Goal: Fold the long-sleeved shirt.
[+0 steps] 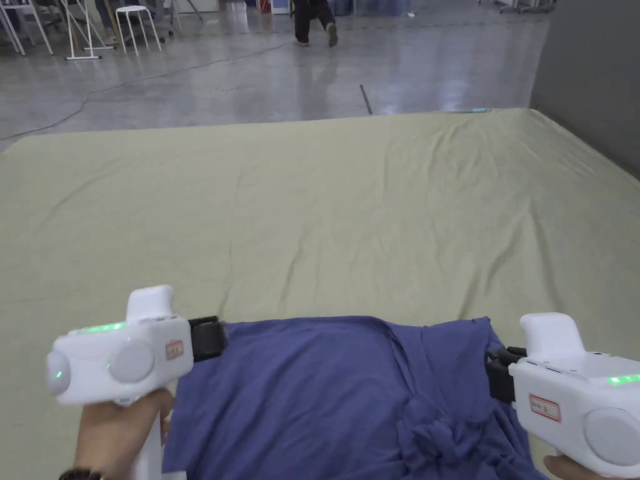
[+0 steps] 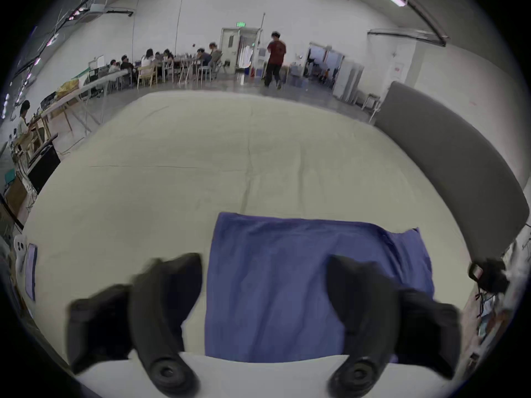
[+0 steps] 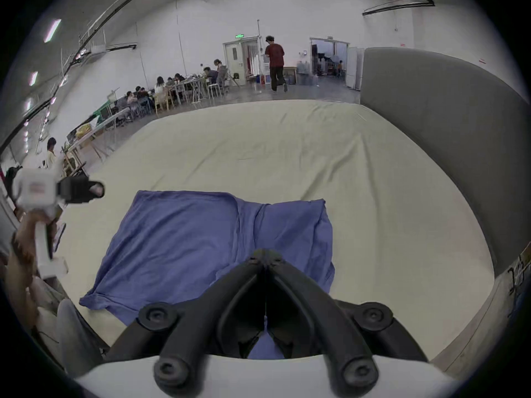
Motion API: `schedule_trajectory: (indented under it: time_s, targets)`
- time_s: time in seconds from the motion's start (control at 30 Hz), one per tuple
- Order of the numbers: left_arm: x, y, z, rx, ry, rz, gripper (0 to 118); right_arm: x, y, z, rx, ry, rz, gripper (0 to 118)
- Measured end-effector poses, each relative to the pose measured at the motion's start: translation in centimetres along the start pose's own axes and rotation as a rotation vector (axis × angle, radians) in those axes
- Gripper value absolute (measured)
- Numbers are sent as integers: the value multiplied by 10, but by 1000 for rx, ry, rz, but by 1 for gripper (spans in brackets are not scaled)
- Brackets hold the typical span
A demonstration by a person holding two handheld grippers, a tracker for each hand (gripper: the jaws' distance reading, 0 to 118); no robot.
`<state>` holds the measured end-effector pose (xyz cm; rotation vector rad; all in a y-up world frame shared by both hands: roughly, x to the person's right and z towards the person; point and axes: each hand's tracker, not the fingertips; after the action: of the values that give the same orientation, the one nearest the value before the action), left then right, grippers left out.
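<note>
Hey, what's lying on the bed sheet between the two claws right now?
The blue shirt spans the stretch between the left claw and right claw, lying on the sheet, as the head view shows.

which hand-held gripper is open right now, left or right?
The left hand-held gripper: its jaws stand wide apart with the blue shirt visible between them. The right hand-held gripper has its jaw tips pressed together.
</note>
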<state>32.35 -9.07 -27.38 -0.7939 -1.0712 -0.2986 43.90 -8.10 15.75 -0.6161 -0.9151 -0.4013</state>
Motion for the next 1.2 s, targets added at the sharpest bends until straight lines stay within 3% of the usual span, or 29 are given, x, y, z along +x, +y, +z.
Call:
schedule_trajectory:
  time_s: [0.13, 0.27, 0.4, 0.47, 0.5, 0.53, 0.57, 0.67, 0.77, 0.8, 0.87, 0.9, 1.03, 1.1, 1.13, 1.2]
  targets:
    - [-21, 33, -87, -130, 117, -20, 98, 4, -4, -18, -39, 5, -15, 3]
    - [-31, 39, -144, -274, 115, 5, 97, 11, -9, -36, -84, -3, -22, 3]
    - [-26, 31, -169, -335, 78, -40, 88, 19, -10, -47, -113, -24, -14, 3]
    - [-12, 26, -161, -300, 159, -99, 86, 22, -9, -52, -124, -33, -13, 3]
    - [-7, 28, -155, -297, 162, -98, 75, 23, -8, -54, -130, -37, -14, 3]
    - [-1, 29, -144, -251, 198, -138, 30, 25, -5, -55, -137, -38, -17, 3]
    - [2, 30, -134, -226, 145, -142, 0, 28, -1, -58, -140, -37, -20, 3]
    - [7, 31, -108, -226, 63, -133, 0, 44, 28, -75, -134, 8, -34, 3]
    - [13, 35, -89, -177, 85, -180, 0, 59, 70, -108, -187, -30, -50, 4]
    - [12, 36, -83, -171, 80, -175, 0, 64, 84, -120, -205, -42, -59, 18]
    - [11, 41, -79, -156, 51, -133, 0, 74, 102, -149, -238, -42, -77, 92]
    - [10, 41, -77, -158, 47, -124, 0, 79, 106, -162, -263, -39, -93, 107]
    - [12, 41, -76, -158, 53, -137, 0, 83, 110, -208, -461, -66, -124, 103]
    - [10, 39, -75, -160, 51, -141, 0, 80, 106, -220, -483, -68, -108, 90]
    - [11, 39, -80, -163, 48, -141, 0, 79, 105, -226, -495, -78, -102, 77]
    - [10, 37, -79, -166, 50, -140, 0, 78, 101, -237, -517, -104, -102, 70]
